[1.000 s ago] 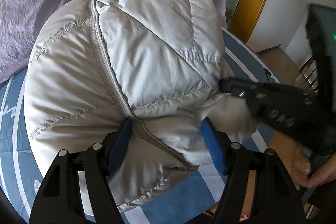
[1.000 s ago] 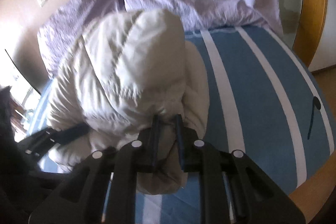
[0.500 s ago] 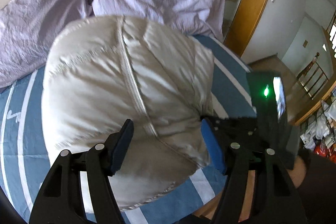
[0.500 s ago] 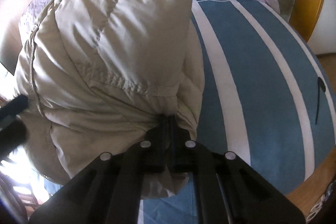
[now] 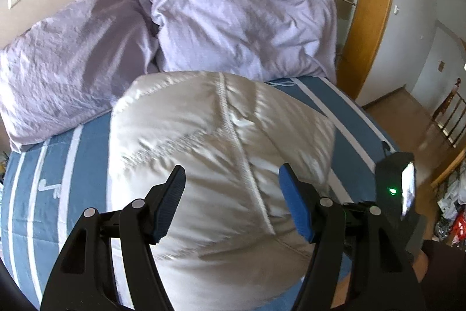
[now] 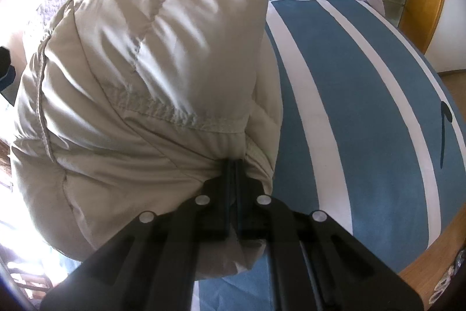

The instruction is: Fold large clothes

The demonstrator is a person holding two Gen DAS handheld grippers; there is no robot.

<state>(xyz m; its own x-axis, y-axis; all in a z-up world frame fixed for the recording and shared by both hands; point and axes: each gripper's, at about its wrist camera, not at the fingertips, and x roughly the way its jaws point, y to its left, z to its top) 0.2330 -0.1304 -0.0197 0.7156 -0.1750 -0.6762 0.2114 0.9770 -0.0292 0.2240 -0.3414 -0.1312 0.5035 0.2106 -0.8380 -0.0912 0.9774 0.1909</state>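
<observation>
A puffy beige quilted jacket (image 5: 221, 165) lies bundled on the blue-and-white striped bed (image 5: 87, 165). My left gripper (image 5: 231, 179) hovers just above the bundle's near side. It is open, blue pads (image 5: 294, 200) apart on either side of the long seam, and nothing is pinched between them. In the right wrist view the jacket (image 6: 145, 77) fills the left half. My right gripper (image 6: 233, 165) is shut on a gathered fold of fabric at the jacket's lower right edge. The right tool's black housing with a green light (image 5: 393, 188) shows beyond the left gripper's right finger.
Two lilac pillows (image 5: 233, 25) lean against the headboard wall behind the jacket. Bare striped bedding (image 6: 364, 107) stretches to the right of the bundle. A wooden door frame (image 5: 375, 19) and floor lie past the bed's right edge. A person's hand (image 5: 422, 267) holds the right tool.
The left gripper has lifted and drawn back off the jacket, still open. The right gripper has closed fully on a fold of the jacket and come closer to the bundle.
</observation>
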